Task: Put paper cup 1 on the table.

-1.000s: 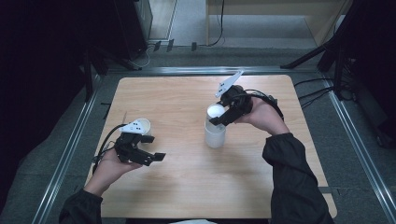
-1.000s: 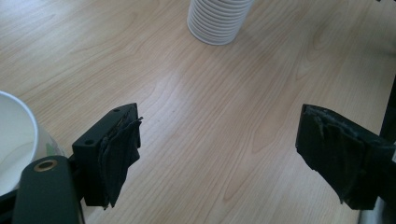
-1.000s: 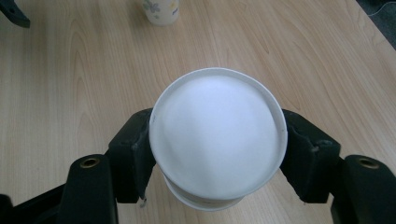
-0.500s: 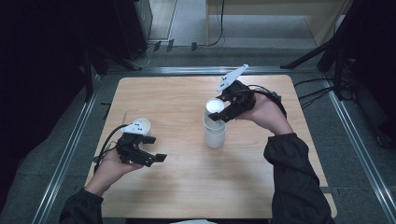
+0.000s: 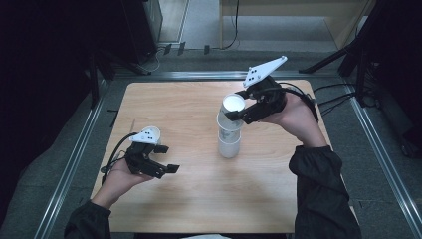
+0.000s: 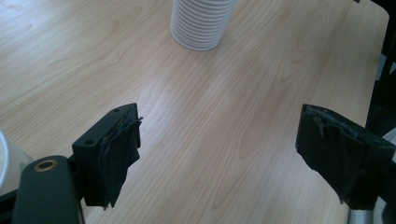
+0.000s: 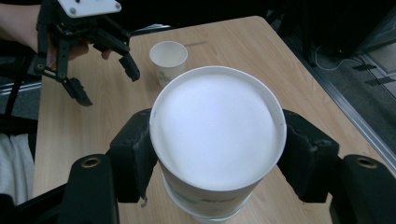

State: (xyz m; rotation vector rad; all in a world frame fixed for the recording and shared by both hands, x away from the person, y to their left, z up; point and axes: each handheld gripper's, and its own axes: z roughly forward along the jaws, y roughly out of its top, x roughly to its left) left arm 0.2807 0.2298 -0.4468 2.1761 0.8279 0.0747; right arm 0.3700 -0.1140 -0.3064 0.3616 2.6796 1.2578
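1. The right gripper (image 5: pixel 238 115) clamps the top cup (image 7: pixel 217 135) of the cup stack (image 5: pixel 229 142) at frame centre.
2. The stack stands upright, mouths facing up.
3. The left gripper (image 5: pixel 161 159), lower left, is spread wide with nothing between its jaws, beside a single cup (image 7: pixel 168 58).

You have no text you can read here. The top cup (image 7: pixel 218 140), gripped between your right gripper's (image 7: pixel 218 161) jaws, carries a small green print low on its wall, too blurred to make out. The single cup (image 7: pixel 168 59) standing farther off on the table (image 7: pixel 224 42) bears a green mark too, equally illegible.
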